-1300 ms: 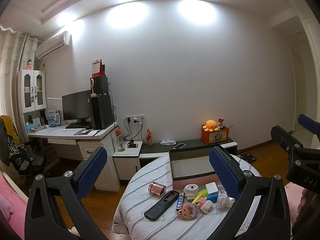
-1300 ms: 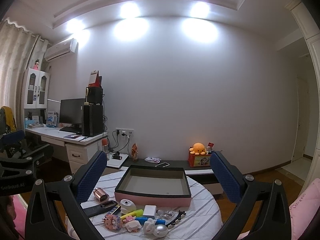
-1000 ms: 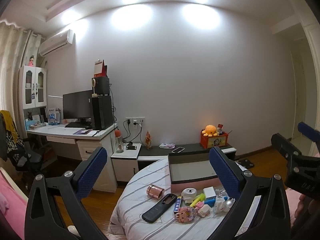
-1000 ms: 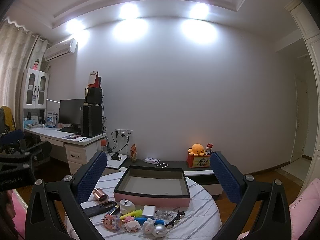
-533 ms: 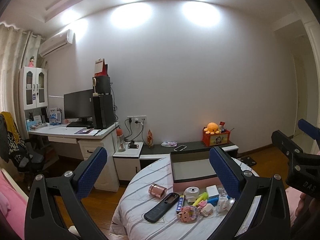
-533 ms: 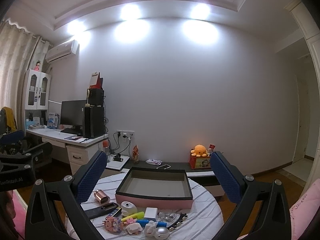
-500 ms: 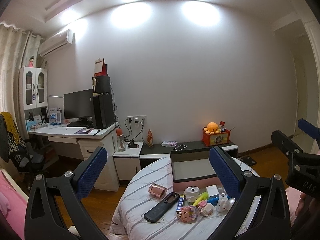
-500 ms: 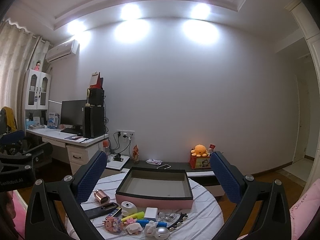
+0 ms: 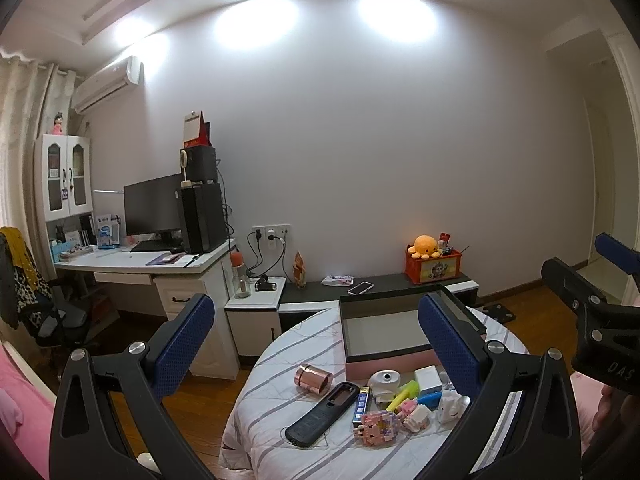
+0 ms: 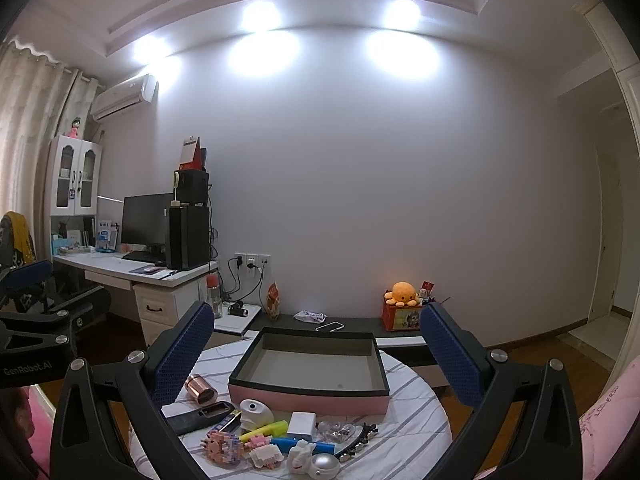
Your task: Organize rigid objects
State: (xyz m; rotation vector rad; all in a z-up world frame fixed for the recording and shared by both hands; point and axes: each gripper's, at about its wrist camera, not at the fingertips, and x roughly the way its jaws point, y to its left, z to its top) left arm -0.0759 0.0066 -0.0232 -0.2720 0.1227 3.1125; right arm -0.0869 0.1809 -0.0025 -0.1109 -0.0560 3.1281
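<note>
Both views drift a little: the pink box [image 10: 308, 376] sits slightly lower in the right wrist view than 1.3 seconds ago, and in the left wrist view the remote [image 9: 324, 408] edges from 6 toward 5 o'clock. On the worktop [image 9: 276, 392], nothing shifts.

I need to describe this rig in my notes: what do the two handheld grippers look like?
Both match: black angular frames with silver bolt heads and two fingers faced with blue dimpled pads. The left gripper shows white "GenRobot.AI" lettering on its side in the right wrist view; the right gripper shows "DAS" in the left wrist view. No cables or sleeves are visible.
</note>
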